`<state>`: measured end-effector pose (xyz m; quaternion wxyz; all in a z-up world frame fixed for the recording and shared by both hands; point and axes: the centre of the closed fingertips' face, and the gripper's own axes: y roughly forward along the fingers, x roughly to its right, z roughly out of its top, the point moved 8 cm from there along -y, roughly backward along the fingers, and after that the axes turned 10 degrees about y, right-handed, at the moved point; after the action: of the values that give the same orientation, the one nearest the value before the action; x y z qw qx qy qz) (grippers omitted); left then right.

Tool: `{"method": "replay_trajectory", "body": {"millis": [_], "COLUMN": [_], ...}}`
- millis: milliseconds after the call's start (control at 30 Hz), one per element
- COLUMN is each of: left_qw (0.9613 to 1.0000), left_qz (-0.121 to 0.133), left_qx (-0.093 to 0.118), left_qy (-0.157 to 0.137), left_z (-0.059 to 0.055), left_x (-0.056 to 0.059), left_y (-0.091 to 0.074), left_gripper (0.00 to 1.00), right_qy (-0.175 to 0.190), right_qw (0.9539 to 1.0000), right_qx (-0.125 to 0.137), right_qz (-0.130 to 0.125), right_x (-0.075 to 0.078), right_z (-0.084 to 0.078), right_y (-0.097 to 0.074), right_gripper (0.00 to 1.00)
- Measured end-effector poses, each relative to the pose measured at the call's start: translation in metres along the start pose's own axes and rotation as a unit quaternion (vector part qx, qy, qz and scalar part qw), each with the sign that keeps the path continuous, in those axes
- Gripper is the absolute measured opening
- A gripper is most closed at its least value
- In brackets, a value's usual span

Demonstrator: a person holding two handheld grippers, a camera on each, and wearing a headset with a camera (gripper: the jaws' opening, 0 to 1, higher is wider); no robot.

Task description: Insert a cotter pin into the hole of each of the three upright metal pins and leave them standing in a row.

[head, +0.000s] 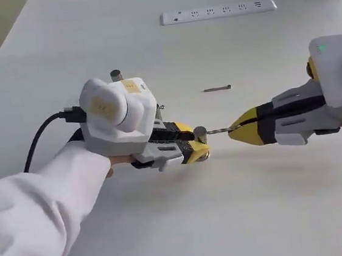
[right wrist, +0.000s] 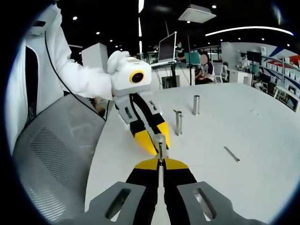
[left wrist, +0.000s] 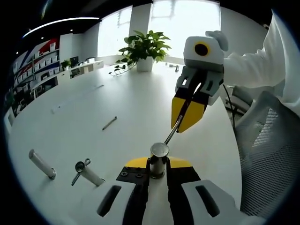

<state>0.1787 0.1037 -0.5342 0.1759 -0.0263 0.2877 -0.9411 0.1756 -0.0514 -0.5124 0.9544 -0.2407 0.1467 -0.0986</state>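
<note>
My left gripper (head: 198,144) (left wrist: 159,165) is shut on a short metal pin (head: 199,131) (left wrist: 159,153) (right wrist: 160,140), holding it upright on the white table (head: 169,226). From the right, my right gripper (head: 232,130) (right wrist: 160,162) is shut on a thin cotter pin (head: 219,131) (left wrist: 172,132). The cotter pin's tip meets the head of the held metal pin. A second metal pin (left wrist: 90,175) (right wrist: 178,123) stands with a cotter pin through its top. A third metal pin (head: 115,76) (left wrist: 42,164) (right wrist: 196,105) stands bare behind it.
A loose cotter pin (head: 217,89) (left wrist: 109,123) (right wrist: 231,153) lies on the table beyond the grippers. A white power strip (head: 219,11) lies at the far side. A potted plant (left wrist: 144,47) stands at the table's end. A mesh chair (right wrist: 56,150) is beside the table.
</note>
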Motion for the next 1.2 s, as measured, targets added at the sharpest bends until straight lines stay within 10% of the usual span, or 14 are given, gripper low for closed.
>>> {"method": "replay_trajectory", "body": {"millis": [800,933,1200], "left_qw": [1.0000,0.9999,0.9998], "left_qz": [0.000,0.003,0.003], "left_qx": [0.003,0.003,0.002], "left_qy": [-0.006,-0.012,-0.017], "left_z": [-0.002,-0.003,-0.006], "left_x": [0.003,0.003,0.003], "left_y": [-0.001,0.000,0.000], "left_gripper": [0.12,0.12,0.13], "right_qy": [-0.048,-0.039,-0.024], "right_qw": [0.9983,0.9991,0.9996], "right_qx": [-0.030,-0.015,-0.016], "right_qz": [0.015,0.009,0.006], "right_x": [-0.001,0.000,0.002], "right_z": [0.007,0.008,0.001], "right_y": [0.029,0.024,0.011], "right_gripper": [0.00,0.21,0.08]}}
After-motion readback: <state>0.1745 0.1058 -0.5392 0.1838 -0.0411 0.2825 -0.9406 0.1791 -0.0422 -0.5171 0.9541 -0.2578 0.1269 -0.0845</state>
